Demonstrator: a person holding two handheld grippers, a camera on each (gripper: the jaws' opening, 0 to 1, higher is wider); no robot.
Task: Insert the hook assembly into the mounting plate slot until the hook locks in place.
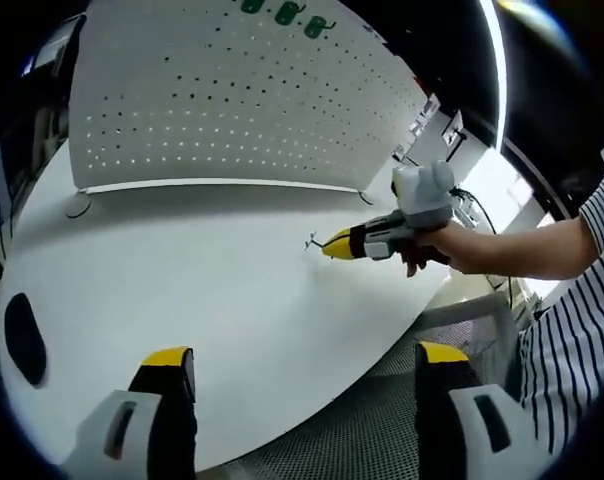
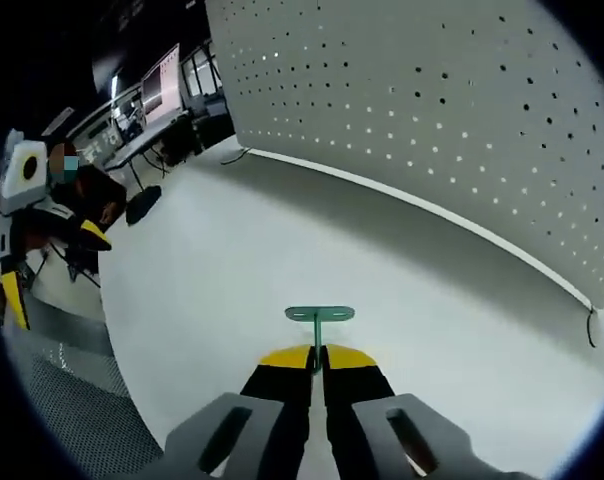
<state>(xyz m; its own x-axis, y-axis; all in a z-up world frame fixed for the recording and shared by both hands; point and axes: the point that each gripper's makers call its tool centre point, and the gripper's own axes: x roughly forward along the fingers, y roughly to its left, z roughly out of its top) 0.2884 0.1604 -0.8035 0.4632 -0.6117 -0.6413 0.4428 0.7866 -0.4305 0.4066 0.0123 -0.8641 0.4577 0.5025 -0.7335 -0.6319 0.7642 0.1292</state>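
A white pegboard mounting plate (image 1: 232,100) (image 2: 432,110) stands upright at the back of the white table (image 1: 182,270). My right gripper (image 2: 318,352) is shut on a small green hook (image 2: 319,318), whose flat crossbar pokes out past the yellow fingertips, a little above the table and well short of the plate. In the left gripper view that same gripper (image 1: 334,245) comes in from the right in a person's hand, with the hook (image 1: 313,241) at its tip. My left gripper (image 1: 307,362) hangs open over the table's near edge with nothing between its jaws.
Several green hooks (image 1: 284,12) hang near the plate's top edge. A dark oval object (image 1: 24,338) lies on the table at the left. A striped sleeve (image 1: 572,300) and metal mesh (image 1: 352,430) lie beyond the table's edge. Desks with monitors (image 2: 162,85) stand in the background.
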